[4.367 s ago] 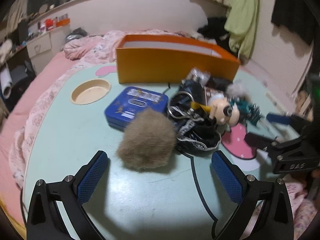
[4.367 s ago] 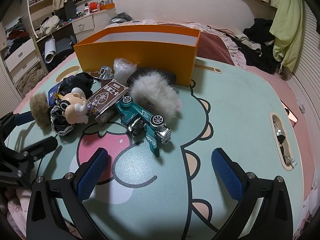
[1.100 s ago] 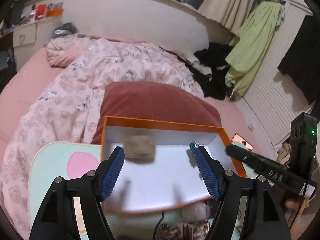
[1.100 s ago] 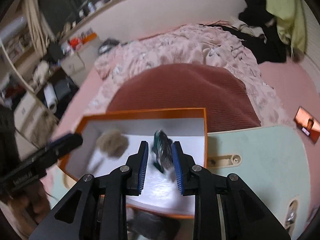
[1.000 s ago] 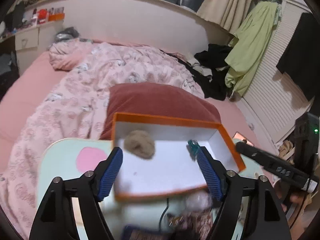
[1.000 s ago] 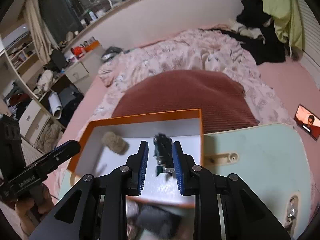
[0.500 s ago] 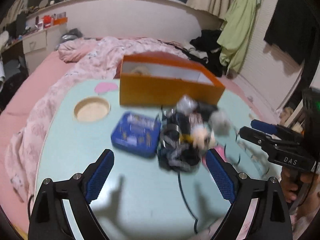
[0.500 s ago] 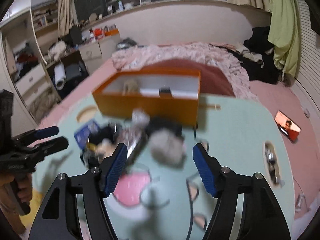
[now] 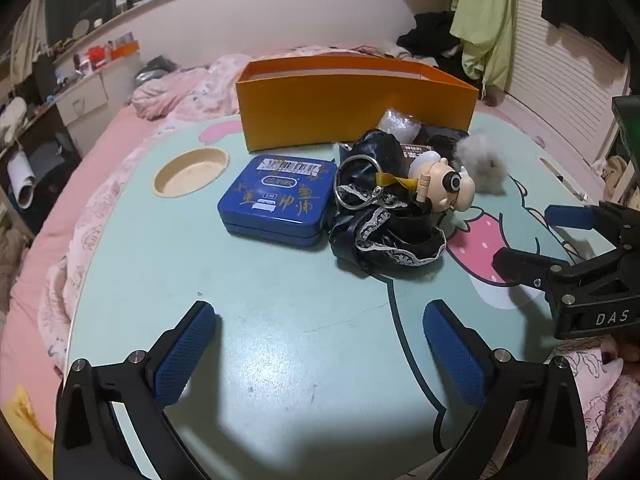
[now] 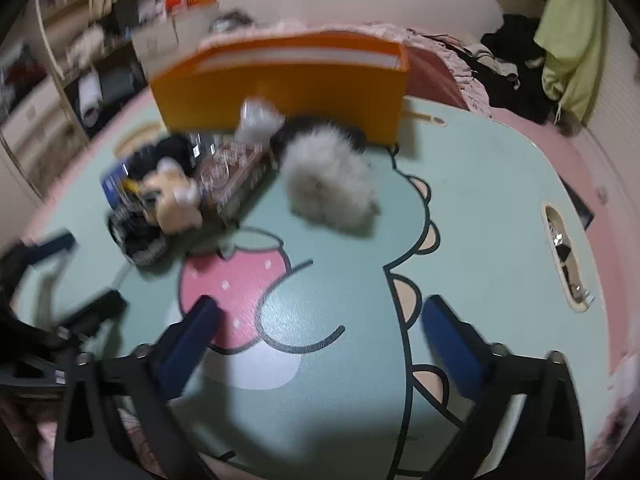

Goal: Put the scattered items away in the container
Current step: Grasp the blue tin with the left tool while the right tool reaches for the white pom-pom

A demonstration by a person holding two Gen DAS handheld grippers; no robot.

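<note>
The orange box [image 9: 352, 108] stands at the far side of the mint table; it also shows, blurred, in the right wrist view [image 10: 288, 92]. In front of it lie a blue tin [image 9: 280, 200], a doll in a black dress [image 9: 392, 216] [image 10: 168, 200], a grey fluffy pompom [image 9: 484, 164] [image 10: 332, 180], a brown packet [image 10: 232, 176] and a clear bag [image 9: 396, 124]. My left gripper [image 9: 320, 356] is open and empty, low over the table's near side. My right gripper [image 10: 320, 344] is open and empty, near the pink strawberry print; it shows in the left wrist view [image 9: 536, 236].
A round cup recess [image 9: 192, 168] sits left of the tin. A slot with small metal bits [image 10: 564, 256] is in the table's right edge. A bed with pink bedding [image 9: 168, 88] lies behind the table, with clothes hanging at the right.
Both grippers have pulled back from above the orange box and come down low over the near table, opening wide. The brown pompom and green toy car were let go inside the box.
</note>
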